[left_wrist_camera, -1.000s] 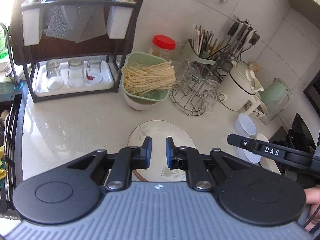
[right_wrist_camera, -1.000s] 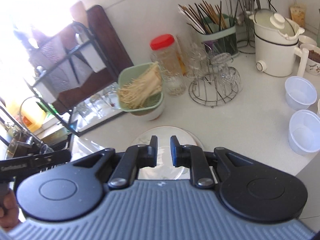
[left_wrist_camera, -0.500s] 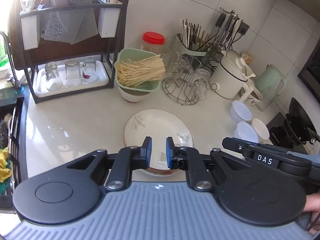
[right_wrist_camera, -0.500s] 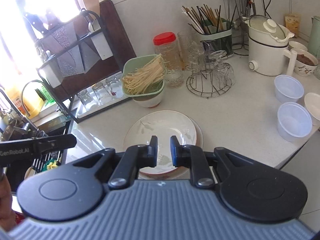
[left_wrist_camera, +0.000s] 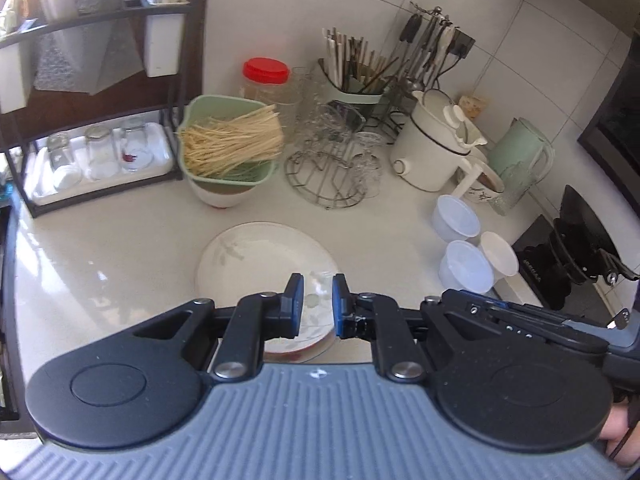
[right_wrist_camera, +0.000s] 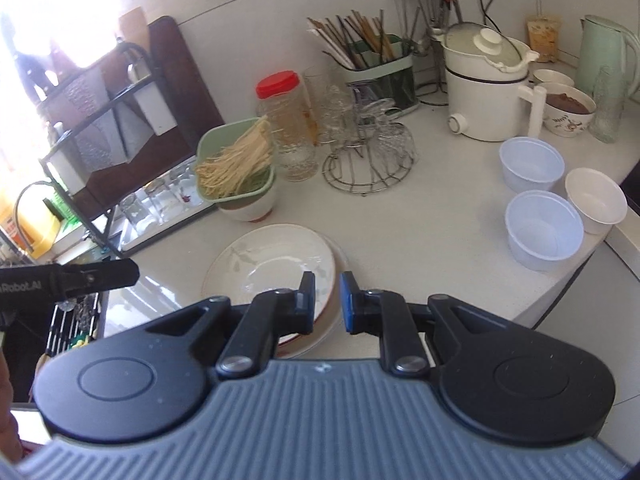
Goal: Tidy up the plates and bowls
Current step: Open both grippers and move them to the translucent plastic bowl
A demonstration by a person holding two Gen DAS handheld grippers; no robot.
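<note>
- Left gripper (left_wrist_camera: pixel 316 306): jaws drawn close together with only a narrow gap, grasping nothing; they hang above the near rim of the plate stack (left_wrist_camera: pixel 260 264)
- Right gripper (right_wrist_camera: pixel 326 302): jaws likewise nearly closed and empty, over the near right edge of the same plate stack (right_wrist_camera: pixel 276 264)
- The plate stack lies flat on the white tabletop (left_wrist_camera: pixel 120 248), just ahead of both pairs of jaws; the top plate is cream with a pale leaf print, and a brown-rimmed plate shows beneath its near edge
- Beyond the jaws, past the plates, a green colander of dry noodles (left_wrist_camera: pixel 228 140) sits on a white bowl (left_wrist_camera: pixel 222 198)
- Right of the right jaws, well apart from the plates, three small white plastic bowls (right_wrist_camera: pixel 542 228) stand close together near the tabletop edge
- Farther ahead: a red-lidded jar (right_wrist_camera: pixel 286 120), a wire rack holding glasses (right_wrist_camera: pixel 368 160), a chopstick holder (right_wrist_camera: pixel 380 68), a white electric pot (right_wrist_camera: pixel 486 84)
- Ahead and left of the left jaws, a black dish rack (left_wrist_camera: pixel 96 120) holds upturned glasses on its lower tray
- In the right wrist view the left gripper's black tip enters from the left edge, beside the plates and not touching them
</note>
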